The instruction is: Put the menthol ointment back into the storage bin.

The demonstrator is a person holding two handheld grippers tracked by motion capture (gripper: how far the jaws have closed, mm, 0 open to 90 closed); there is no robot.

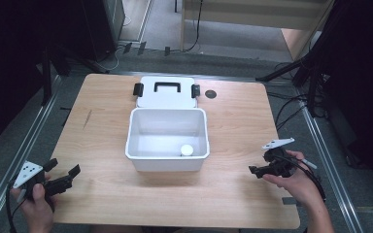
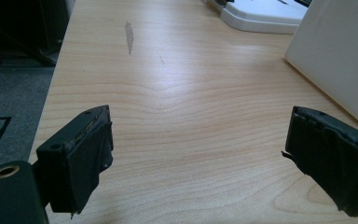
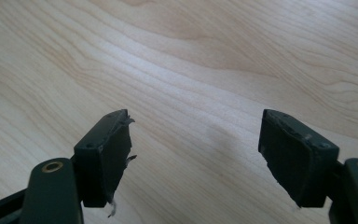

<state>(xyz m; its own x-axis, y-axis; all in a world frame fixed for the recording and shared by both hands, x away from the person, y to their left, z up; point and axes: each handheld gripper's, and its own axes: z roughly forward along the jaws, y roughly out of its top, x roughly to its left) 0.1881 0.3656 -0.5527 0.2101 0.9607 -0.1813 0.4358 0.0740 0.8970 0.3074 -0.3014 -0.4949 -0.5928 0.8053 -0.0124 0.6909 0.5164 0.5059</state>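
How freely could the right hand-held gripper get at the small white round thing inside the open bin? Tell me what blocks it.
Probably freely. The right hand-held gripper has open, empty jaws. The white bin is open on top, its lid lying behind it. The small white round thing sits by the near wall, so it would have to come in from above.

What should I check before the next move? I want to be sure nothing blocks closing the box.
1. Left tool open and empty: ok.
2. Right tool open and empty: ok.
3. White box upright at the table's middle: ok.
4. Lid off, lying flat behind the box: ok.
5. Small white round item inside the box: ok.
6. Lid's black side latches undone: cannot tell.
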